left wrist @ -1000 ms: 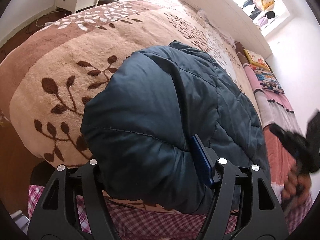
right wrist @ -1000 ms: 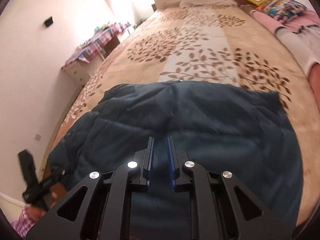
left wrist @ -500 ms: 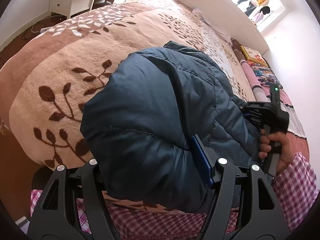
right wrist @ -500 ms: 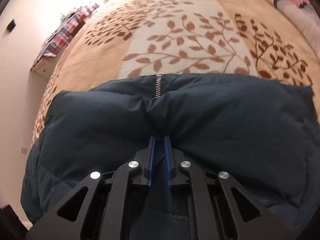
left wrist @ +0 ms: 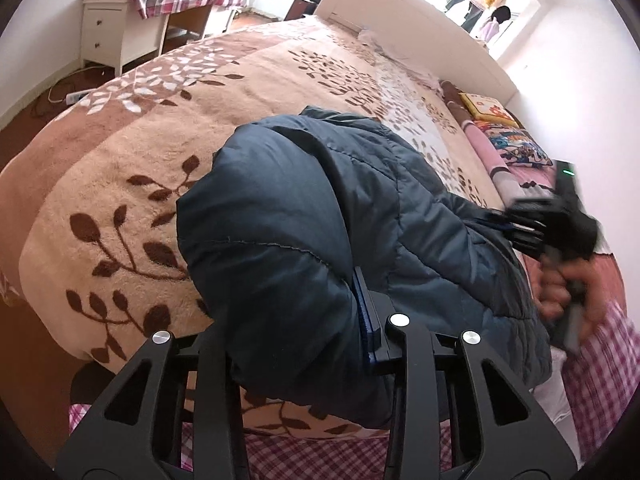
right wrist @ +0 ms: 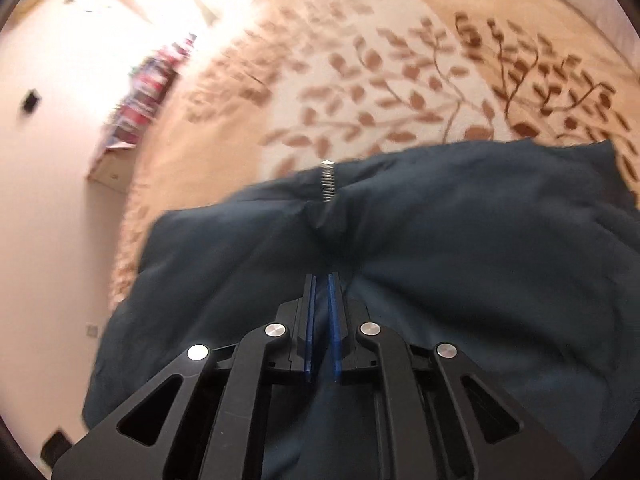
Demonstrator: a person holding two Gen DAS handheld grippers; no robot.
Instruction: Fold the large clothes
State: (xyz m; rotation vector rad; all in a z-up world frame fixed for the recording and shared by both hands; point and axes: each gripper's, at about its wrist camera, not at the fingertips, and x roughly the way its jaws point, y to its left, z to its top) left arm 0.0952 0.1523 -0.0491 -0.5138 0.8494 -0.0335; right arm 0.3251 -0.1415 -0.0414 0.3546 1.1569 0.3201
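- As I look along my left gripper (left wrist: 296,316), a dark blue padded jacket (left wrist: 288,232) lies on the bed (left wrist: 120,168), bunched at the near edge, its length running away from me toward the white headboard (left wrist: 420,32).
- My left gripper's jaws have just been closing; a thick puffed fold sits between them. I see the right blue pad (left wrist: 366,320) pressed into the cloth, but the left one is buried under the fold.
- My right gripper (right wrist: 322,280) stands narrow, its blue pads pinching a thin ridge of the jacket (right wrist: 440,260) between them.
- From the right wrist view the jacket spreads wide across the picture, its far edge lying crosswise on the leaf-patterned blanket (right wrist: 380,92), with a short silver zipper (right wrist: 327,181) standing at the middle of that edge.
- The zipper does not show in the left view; that view alone gives the right gripper (left wrist: 504,220) from outside, a hand (left wrist: 568,292) around its handle, a white desk (left wrist: 116,32) under a checked cloth, and pillows (left wrist: 512,140) along the bed's right side.
- The right view is smeared with blur, so the furniture by the wall is hard to read.
- The jacket's near part is cut off by both grippers' frames, and I cannot make out sleeves or collar.
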